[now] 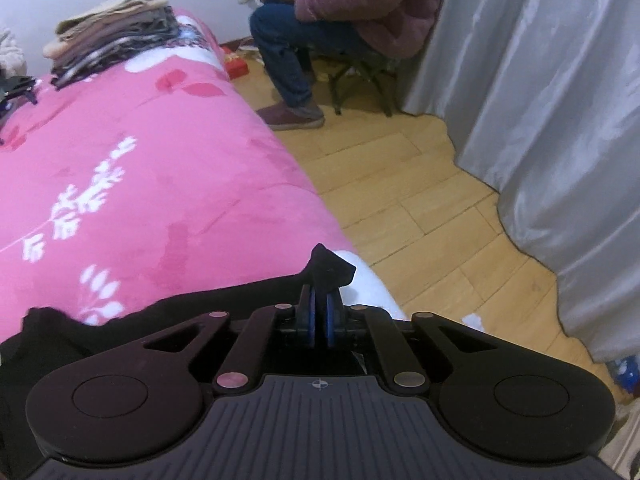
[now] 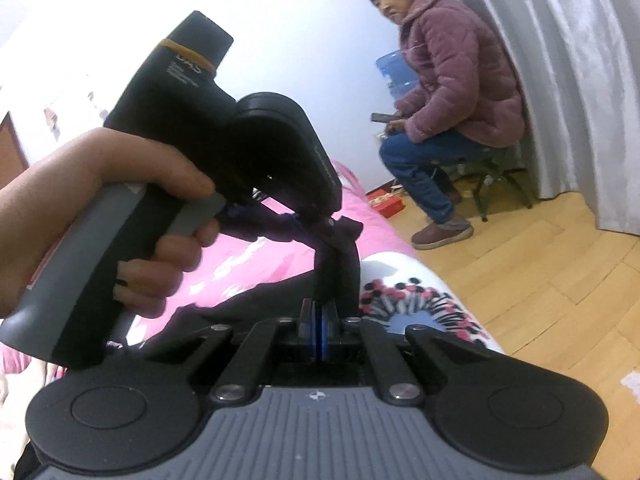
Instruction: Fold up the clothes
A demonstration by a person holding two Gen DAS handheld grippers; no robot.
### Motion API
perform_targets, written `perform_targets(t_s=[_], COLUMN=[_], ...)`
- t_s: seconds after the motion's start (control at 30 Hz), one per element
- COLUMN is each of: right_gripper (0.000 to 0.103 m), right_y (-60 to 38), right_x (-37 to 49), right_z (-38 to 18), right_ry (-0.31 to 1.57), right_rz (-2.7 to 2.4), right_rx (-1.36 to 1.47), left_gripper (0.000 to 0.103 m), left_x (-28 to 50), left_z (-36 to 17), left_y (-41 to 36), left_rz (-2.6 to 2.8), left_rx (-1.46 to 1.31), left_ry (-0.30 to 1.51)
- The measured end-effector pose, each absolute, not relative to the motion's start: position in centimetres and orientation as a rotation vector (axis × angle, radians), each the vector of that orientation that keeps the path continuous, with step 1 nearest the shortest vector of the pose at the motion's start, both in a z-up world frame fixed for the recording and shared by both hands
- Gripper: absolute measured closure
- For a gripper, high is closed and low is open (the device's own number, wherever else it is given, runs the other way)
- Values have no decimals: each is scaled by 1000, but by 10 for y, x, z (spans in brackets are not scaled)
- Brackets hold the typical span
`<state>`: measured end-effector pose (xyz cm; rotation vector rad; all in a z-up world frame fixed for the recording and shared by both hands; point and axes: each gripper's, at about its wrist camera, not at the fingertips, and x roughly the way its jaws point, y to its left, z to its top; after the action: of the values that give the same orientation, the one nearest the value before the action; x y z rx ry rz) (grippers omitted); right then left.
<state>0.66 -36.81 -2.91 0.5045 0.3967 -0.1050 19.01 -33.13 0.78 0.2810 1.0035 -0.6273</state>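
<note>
Now the left gripper point(image 1: 319, 300) is clamped on a black garment point(image 1: 120, 320). So is the right gripper point(image 2: 319, 312), just beneath the left one over the pink bed point(image 1: 140, 160).

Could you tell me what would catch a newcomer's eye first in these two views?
Probably the bright pink floral blanket that fills the left of the left wrist view, with a stack of folded clothes at its far end. Near the lens, both grippers pinch a dark garment. A person in a mauve padded jacket sits by the grey curtain.
</note>
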Motion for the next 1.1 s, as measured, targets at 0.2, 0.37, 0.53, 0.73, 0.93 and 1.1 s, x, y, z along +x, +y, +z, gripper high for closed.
perform_targets(t_s=[0.2,0.37,0.53,0.73,0.93,1.1], right_gripper=[100,100,100,100,100,100], right_y=[-344,-320,-293,-270,-254,-243], right_x=[7,10,15,16,16,16], right_z=[-17,-7,-4,-7,-10,-13], right_ry=[406,409,422,449,476,493], right_rz=[-36,7,57,110,169,199], right_rx=[419,334,248,230,177,158], left_gripper=[100,100,100,100,100,100], left_x=[192,189,191,191,184,175], left_z=[21,31,26,16,7,3], left_y=[-289,-246,-216,-176,-143,-121], left_rz=[-610,-607,-574,-529,-489,-446], left_rx=[206,159,127,49,-26,-74], left_ry=[991,936,936,953,945,905])
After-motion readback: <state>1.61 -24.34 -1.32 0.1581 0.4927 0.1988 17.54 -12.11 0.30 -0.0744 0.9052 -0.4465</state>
